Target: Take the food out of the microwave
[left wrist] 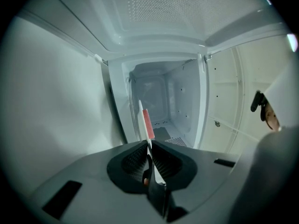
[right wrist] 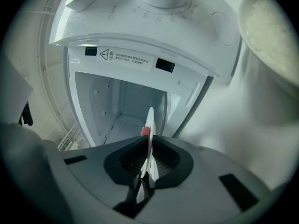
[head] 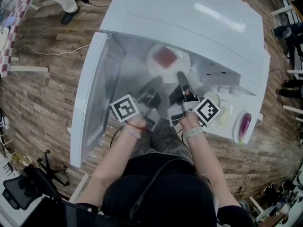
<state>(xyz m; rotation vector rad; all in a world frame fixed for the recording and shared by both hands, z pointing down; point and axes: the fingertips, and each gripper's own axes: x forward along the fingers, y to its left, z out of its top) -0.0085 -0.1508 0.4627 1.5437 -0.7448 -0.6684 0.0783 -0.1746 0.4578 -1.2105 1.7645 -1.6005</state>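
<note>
Left claw point(head: 155, 81) and right claw point(head: 180, 75) each pinch the rim of a round white plate point(head: 185, 60) carrying flat, pinkish-red food point(head: 165, 56).

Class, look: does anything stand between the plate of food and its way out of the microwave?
Nothing visible does. The door stands open at the left. The left gripper and right gripper each clamp the rim of the plate, in front of the empty cavity.

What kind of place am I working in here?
Probably a lab or test room, not a home kitchen: the floor around the microwave is bare wood planks with a loose cable across it, and an office chair stands nearby.
</note>
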